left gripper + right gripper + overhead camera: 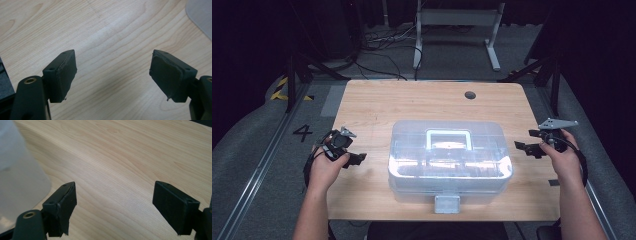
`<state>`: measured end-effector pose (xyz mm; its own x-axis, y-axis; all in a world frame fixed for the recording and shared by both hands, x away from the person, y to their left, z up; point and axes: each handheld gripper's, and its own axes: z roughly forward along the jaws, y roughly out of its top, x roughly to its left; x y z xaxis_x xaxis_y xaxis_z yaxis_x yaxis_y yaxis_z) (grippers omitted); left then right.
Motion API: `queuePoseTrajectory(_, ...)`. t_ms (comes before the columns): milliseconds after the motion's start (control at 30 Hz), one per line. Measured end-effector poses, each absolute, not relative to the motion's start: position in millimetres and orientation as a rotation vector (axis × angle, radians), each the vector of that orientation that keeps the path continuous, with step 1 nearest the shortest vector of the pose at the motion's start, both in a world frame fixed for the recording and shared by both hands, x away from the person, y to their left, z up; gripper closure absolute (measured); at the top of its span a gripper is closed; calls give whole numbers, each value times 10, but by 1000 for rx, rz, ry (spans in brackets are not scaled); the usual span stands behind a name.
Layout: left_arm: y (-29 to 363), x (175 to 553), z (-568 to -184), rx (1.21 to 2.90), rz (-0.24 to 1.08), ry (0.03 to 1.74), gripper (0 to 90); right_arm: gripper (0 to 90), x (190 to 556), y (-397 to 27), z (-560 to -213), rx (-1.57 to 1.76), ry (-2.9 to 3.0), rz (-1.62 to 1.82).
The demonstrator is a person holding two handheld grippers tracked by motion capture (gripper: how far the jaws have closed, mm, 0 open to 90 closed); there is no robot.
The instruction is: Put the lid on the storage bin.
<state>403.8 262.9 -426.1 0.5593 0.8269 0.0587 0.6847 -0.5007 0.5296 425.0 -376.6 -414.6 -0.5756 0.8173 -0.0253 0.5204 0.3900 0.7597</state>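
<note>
The clear plastic lidded storage box with white handle (449, 162) sits between your gripper pair, left gripper (346, 152) and right gripper (528, 141), both released and empty. An uneven squeeze could skid it across the wooden worktop (377, 102).

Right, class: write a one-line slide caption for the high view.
Clear plastic box on wooden table, flanked by open left gripper and right gripper.

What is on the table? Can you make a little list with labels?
table: wood, hole near far edge
box: clear plastic, lid on, middle of table
handle: white, flat on lid
latch: front
left gripper: open, nothing between its jaws, left of box
right gripper: open, nothing between its jaws, right of box
</note>
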Motion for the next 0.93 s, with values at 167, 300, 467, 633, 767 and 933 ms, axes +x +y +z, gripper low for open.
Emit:
queuePoseTrajectory(167, 2672, 4059, -4348, 2291, 433, 1198, 214, 199, 4339, -3790, -4396, 1181, 2235, 990)
queuePoseTrajectory(300, 2673, 4075, -4401, 2291, 447, 1180, 209, 200, 4371, -3787, -4502, 1178, 2227, 976)
queuePoseTrajectory(467, 2669, 4085, -4442, 2307, 466, 1156, 208, 199, 4406, -3761, -4632, 1195, 2221, 977)
queuePoseTrajectory(633, 2648, 4097, -4462, 2306, 467, 1175, 208, 199, 4402, -3706, -4720, 1234, 2202, 922)
queuePoseTrajectory(767, 2603, 4104, -4500, 2291, 446, 1206, 208, 199, 4376, -3640, -4785, 1253, 2205, 913)
queuePoseTrajectory(933, 2577, 4106, -4517, 2295, 440, 1209, 206, 195, 4370, -3604, -4798, 1282, 2171, 963)
